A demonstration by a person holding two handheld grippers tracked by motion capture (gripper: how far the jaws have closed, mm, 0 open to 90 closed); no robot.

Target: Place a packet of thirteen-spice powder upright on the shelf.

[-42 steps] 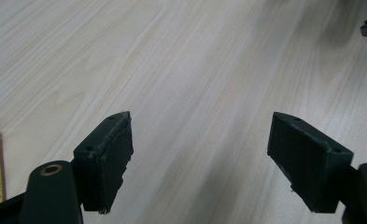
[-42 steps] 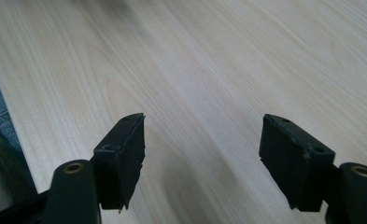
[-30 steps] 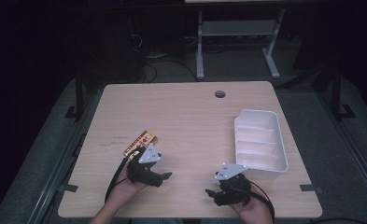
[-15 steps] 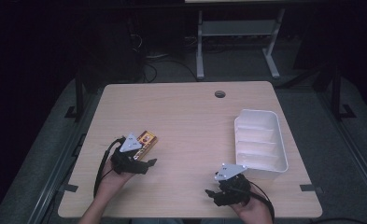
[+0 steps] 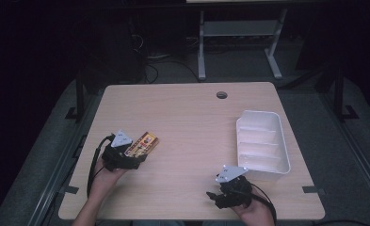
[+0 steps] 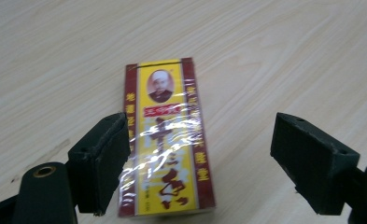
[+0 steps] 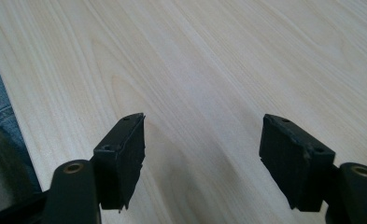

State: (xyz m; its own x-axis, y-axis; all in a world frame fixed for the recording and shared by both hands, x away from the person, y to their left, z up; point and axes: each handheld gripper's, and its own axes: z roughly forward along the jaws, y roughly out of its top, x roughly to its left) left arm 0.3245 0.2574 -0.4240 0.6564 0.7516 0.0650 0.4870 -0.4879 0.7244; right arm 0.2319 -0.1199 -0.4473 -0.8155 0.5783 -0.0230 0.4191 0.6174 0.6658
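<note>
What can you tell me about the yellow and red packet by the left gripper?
The packet is a flat, oblong box, yellow down the middle with dark red side bands, a small portrait at its far end and red characters, wrapped in glossy clear film. It lies flat on the wooden table, on its left half. The left gripper has just been opening; the packet sits between its jaws, close against the left one, well clear of the right one.

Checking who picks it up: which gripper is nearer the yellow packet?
Left. The left gripper has the yellow packet between open jaws; the right gripper sits far off.
</note>
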